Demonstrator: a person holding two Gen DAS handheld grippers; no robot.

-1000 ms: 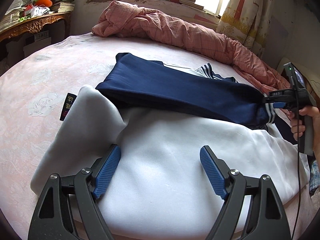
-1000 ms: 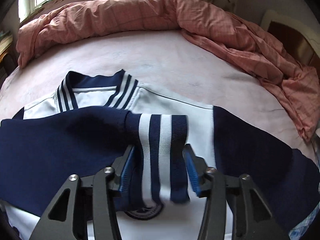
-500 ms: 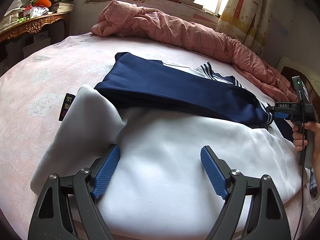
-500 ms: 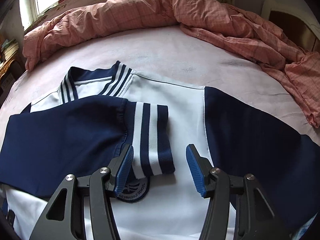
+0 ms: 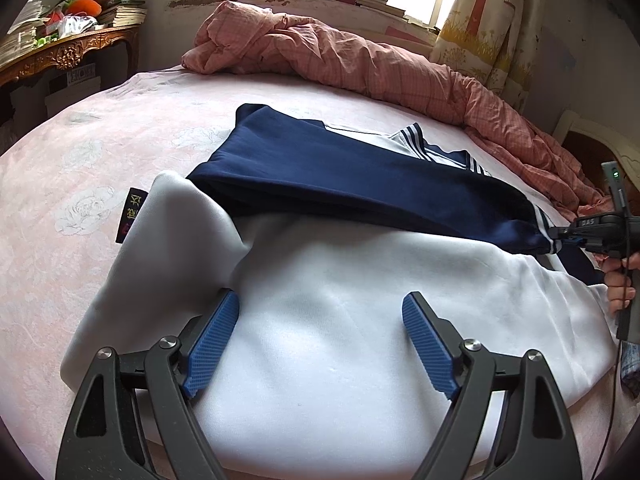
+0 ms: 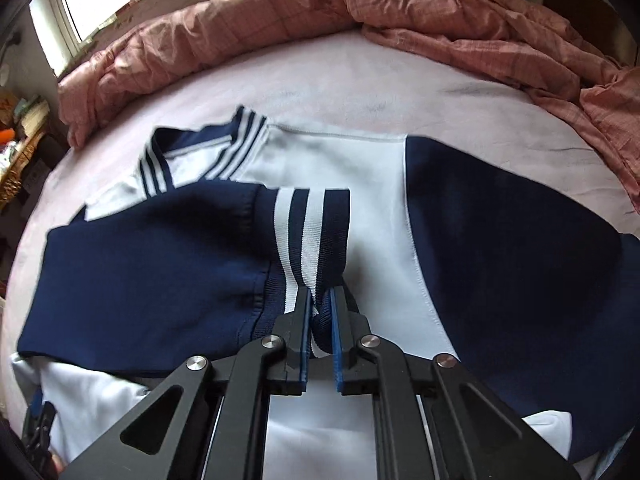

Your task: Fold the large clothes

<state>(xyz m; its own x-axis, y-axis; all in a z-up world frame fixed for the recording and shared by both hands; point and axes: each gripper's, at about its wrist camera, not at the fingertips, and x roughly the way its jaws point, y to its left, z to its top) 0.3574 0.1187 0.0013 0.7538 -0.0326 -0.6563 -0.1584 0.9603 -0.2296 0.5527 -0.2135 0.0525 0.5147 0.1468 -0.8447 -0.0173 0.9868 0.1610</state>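
navy sleeve (image 6: 152,264) already lies across the white jacket (image 5: 340,340) on the bed (image 5: 80,184), its striped cuff (image 6: 312,236) pinched in the closed right gripper (image 6: 320,312), left gripper (image 5: 320,344) wide open and empty; other sleeve and body unfolded.

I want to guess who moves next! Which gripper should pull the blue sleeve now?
Probably the right gripper: its jaws are shut on the striped cuff of the sleeve. The left gripper hangs open over the white body, gripping nothing.
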